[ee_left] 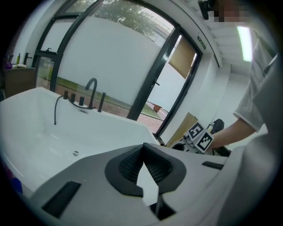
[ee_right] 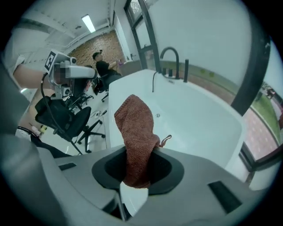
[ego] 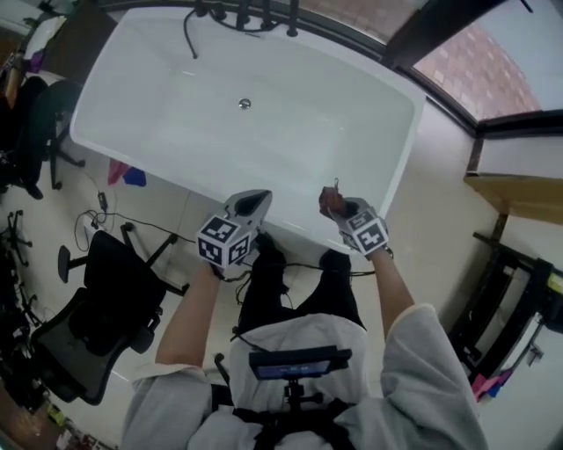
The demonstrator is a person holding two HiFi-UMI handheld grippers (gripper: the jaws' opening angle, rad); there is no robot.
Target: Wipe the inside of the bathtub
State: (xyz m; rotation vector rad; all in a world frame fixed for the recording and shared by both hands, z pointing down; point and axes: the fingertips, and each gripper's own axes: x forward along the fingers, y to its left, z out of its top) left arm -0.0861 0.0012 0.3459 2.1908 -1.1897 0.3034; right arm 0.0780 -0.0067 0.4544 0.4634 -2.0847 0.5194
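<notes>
Grey sleeves (ego: 431, 369) and a dark chest-mounted device (ego: 295, 362) fill the bottom of the head view. The person stands at the near long side of the white bathtub (ego: 114, 132).

At far left a black office chair (ego: 88, 308) sits on the floor, well apart from the tub. Next is the left gripper (ego: 253, 199), hovering over the near rim. Its own view shows the ribbed pads (ee_left: 130, 165) pressed together at the tips with nothing between them. To its right, the right gripper (ego: 337, 204) is clamped on a reddish-brown cloth (ee_right: 135, 128), which sticks up out of the jaws above the rim, touching no part of the tub.

Wiping looks not yet begun: this is the approach. The next move calls for carrying the cloth over the rim and down, then pressing it flat on the inner wall or floor near the drain (ego: 244, 104) before sweeping.

The 2 grippers hide the near inner wall beneath them. The black faucet set (ego: 242, 13) is cut off at the top edge. I cannot tell whether the tub is wet or soiled.
</notes>
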